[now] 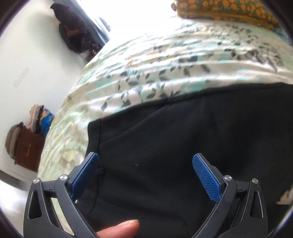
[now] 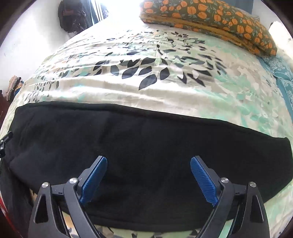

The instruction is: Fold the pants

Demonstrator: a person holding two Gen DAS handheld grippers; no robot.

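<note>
Black linkage frames, silver screws, blue ribbed fingers (image 2: 93,180).

bed (image 2: 164,95): leaf-print cover, cream and teal | pillow (image 2: 210,16): orange floral, far end | wall (image 1: 27,55): white | window (image 1: 128,14): glaring bright | dark bags (image 1: 73,33): hung on wall | brown cabinet (image 1: 27,152): clothes piled on top

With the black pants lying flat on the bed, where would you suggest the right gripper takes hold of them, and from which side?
Probably the near edge of the black pants, from above. They lie flat on the bedspread, so only an edge offers a lip to pinch, and the open right gripper already points down over it.
</note>
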